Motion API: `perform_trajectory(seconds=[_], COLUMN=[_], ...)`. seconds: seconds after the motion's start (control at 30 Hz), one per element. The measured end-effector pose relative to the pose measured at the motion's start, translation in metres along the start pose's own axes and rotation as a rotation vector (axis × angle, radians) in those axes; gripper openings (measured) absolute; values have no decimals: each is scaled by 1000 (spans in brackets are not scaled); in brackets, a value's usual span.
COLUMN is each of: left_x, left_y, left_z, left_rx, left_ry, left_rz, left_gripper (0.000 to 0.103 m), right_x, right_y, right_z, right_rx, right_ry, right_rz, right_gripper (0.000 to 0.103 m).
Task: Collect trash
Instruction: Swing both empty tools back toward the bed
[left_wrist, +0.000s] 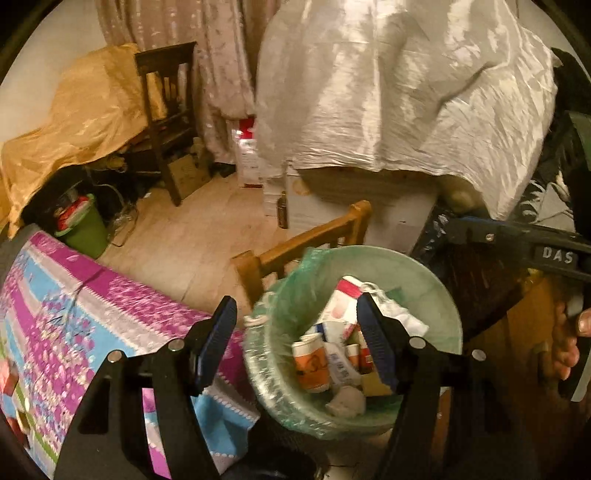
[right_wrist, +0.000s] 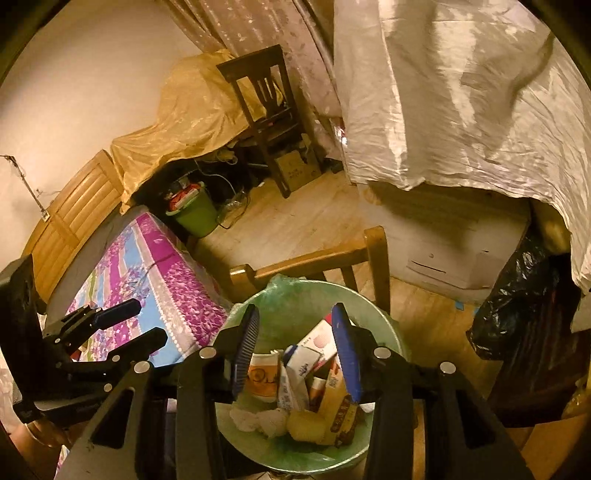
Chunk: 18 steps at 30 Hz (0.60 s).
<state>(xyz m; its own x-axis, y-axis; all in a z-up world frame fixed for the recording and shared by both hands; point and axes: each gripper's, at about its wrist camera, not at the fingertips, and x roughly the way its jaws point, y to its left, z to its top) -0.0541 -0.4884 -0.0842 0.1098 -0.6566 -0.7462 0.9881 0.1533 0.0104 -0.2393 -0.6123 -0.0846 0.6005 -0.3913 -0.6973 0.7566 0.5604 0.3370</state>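
Both grippers, left gripper (left_wrist: 295, 332) and right gripper (right_wrist: 295, 349), gape above trash bin (right_wrist: 384, 332), mouth upward.

A pale wooden floor (right_wrist: 295, 225) carries a dark chair (right_wrist: 266, 110), a green bucket (right_wrist: 195, 218) stuffed with red packaging, a cardboard box (right_wrist: 295, 170) by the chair's legs and a lighter chair (right_wrist: 314, 262) (only its backrest shows).
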Motion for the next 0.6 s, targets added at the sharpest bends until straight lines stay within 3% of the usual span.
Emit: perform_trajectory(seconds=[0.13, 0.3, 0.47, 0.6], left_x=[-16, -40, -79, -108], left_y=[30, 85, 152, 194], left_z=[-16, -48, -87, -119], left_rx=[-68, -183, -316, -428], left_ry=[-34, -61, -99, -107], left_rz=[77, 224, 396, 486], left_gripper=[65, 65, 65, 65], right_x=[-5, -4, 4, 15], right_y=[23, 70, 117, 167], right_z=[3, 1, -3, -6], right_rx=[-45, -106, -135, -190], right_ry=[-63, -153, -198, -218], right_rz=[39, 85, 140, 192], right_gripper=[43, 43, 43, 46])
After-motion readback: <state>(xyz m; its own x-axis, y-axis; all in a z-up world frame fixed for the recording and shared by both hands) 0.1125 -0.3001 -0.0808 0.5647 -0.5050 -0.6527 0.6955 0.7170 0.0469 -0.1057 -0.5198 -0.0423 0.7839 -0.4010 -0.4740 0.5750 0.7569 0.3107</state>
